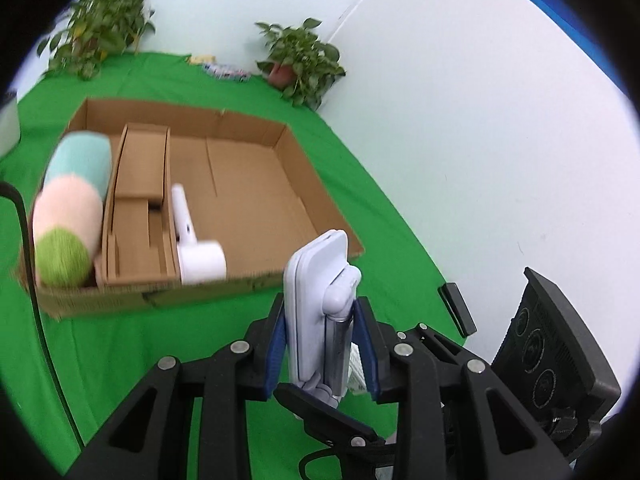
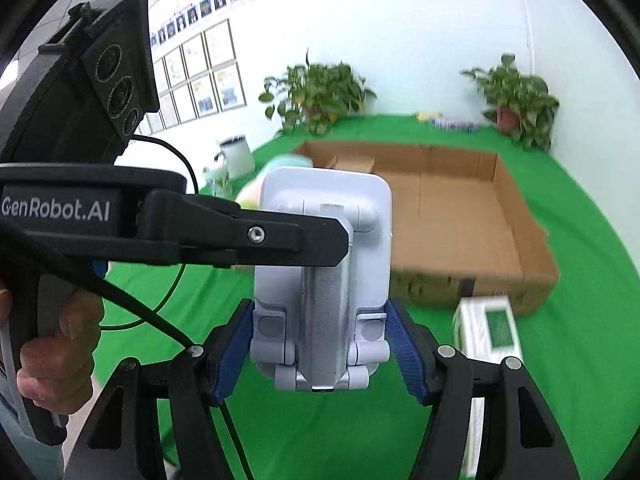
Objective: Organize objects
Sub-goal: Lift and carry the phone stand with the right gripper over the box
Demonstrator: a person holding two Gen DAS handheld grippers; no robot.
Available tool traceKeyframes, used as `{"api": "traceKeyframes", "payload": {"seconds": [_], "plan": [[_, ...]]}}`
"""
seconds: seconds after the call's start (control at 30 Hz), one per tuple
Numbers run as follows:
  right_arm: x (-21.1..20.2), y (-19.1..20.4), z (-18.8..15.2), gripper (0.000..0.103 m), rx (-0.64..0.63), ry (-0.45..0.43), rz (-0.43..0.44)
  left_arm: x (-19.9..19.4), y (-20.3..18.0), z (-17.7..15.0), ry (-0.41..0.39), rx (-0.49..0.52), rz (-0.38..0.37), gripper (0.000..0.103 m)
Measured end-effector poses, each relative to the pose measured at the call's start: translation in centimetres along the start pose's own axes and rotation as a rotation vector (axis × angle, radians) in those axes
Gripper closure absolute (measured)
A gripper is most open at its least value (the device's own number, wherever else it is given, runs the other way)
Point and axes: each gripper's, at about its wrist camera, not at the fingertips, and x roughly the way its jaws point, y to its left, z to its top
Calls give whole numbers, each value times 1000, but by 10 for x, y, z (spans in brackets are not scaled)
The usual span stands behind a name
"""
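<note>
Above the green bench (image 1: pixel 120 344), both grippers are gripping one phone stand (image 2: pixel 320 272).
Left gripper (image 1: pixel 320 344) and right gripper (image 2: pixel 320 356) are pinching its sides, near the cardboard box (image 1: pixel 256 184).

- We see a table under a green cloth (image 1: pixel 168 332).
- A shallow cardboard tray (image 1: pixel 256 284) lies at its centre.
- Two potted plants stand at the far edge, at eleven o'clock (image 1: pixel 100 28) and one o'clock (image 1: pixel 300 60).
- A white mug (image 2: pixel 236 156) stands at nine o'clock.
- A white box (image 2: pixel 488 332) lies at five o'clock of the tray.
</note>
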Motion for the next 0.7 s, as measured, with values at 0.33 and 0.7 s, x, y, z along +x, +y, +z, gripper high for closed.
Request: {"api": "traceKeyframes", "payload": {"seconds": [0.33, 0.7], "plan": [[20, -24, 78, 40, 4, -68, 4, 5, -6, 73, -22, 90, 47, 72], [87, -72, 113, 40, 68, 66, 30, 71, 34, 112, 90, 30, 50, 72]]}}
